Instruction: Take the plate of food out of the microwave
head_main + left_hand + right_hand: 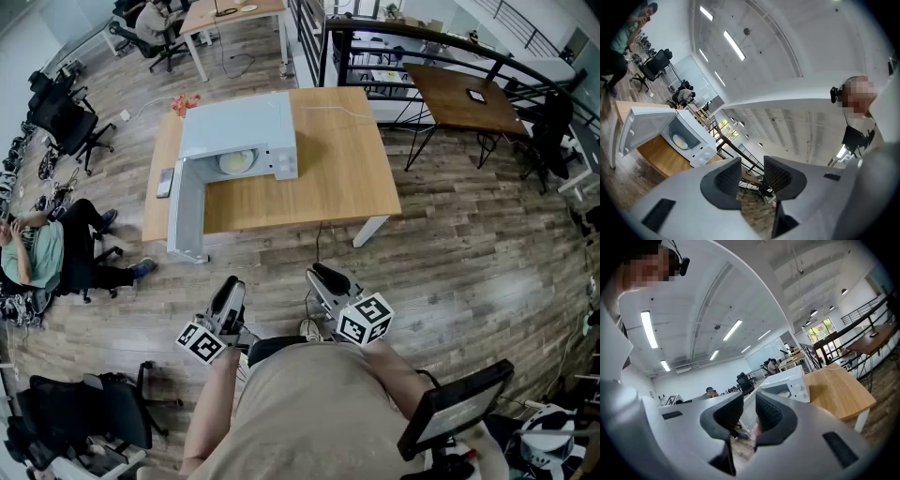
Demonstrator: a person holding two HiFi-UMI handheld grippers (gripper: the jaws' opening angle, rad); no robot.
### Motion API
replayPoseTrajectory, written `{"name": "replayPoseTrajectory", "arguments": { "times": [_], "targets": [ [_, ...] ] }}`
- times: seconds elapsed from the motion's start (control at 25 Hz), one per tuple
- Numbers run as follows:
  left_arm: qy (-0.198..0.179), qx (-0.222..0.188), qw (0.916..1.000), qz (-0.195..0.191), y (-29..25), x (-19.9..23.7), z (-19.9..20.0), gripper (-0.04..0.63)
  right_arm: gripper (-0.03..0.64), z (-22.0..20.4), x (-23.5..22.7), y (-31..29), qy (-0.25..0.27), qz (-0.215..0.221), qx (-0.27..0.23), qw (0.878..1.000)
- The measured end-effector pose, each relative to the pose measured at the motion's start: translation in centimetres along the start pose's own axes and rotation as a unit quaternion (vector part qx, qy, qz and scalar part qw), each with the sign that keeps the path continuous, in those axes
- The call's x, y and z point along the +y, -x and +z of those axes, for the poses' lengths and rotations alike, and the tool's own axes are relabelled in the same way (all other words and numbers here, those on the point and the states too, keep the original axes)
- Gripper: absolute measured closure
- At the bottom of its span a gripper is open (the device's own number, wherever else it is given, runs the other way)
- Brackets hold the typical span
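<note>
A white microwave [242,137] stands on a wooden table [337,164], with its door [186,214] swung wide open toward the table's front-left corner. Inside it lies a pale plate of food [236,161], also seen as the plate [680,139] in the left gripper view and the plate [784,393] in the right gripper view. My left gripper [231,285] and right gripper [320,273] are held close to my body, well short of the table. The left gripper [752,176] is open and empty. The right gripper [749,412] has a narrow gap between its jaws, with nothing in it.
A dark flat device [165,182] and a red object [185,101] lie on the table left of the microwave. A person [37,253] sits at the left among office chairs [66,122]. A dark table [464,98] and a railing [422,42] stand at the back right.
</note>
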State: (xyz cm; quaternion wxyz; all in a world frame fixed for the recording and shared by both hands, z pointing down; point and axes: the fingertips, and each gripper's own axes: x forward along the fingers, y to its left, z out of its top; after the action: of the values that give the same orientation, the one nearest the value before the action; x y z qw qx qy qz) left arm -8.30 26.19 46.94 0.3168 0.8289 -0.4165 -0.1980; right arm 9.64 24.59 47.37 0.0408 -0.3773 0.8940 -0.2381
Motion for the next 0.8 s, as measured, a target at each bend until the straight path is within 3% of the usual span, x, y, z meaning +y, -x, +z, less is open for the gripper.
{"name": "replayPoseTrajectory", "arguments": {
  "times": [0.28, 0.44, 0.68, 0.8],
  "targets": [
    [-0.001, 0.000, 1.0000, 0.002, -0.2, 0.5, 0.2, 0.442, 0.528, -0.4, -0.2, -0.2, -0.008, 0.002, 0.012, 1.000],
    [0.000, -0.001, 1.0000, 0.003, -0.7, 0.8, 0.0, 0.442, 0.525, 0.1, -0.4, -0.4, -0.059, 0.032, 0.008, 0.998],
    [0.000, 0.004, 1.0000, -0.003, -1.3, 0.5, -0.1, 0.442, 0.518, 0.4, -0.5, -0.2, -0.078, 0.036, 0.005, 0.996],
    [0.002, 0.004, 1.0000, -0.003, -1.3, 0.6, 0.1, 0.443, 0.472, 0.7, -0.2, -0.6, -0.116, 0.055, 0.000, 0.992]
  ]
}}
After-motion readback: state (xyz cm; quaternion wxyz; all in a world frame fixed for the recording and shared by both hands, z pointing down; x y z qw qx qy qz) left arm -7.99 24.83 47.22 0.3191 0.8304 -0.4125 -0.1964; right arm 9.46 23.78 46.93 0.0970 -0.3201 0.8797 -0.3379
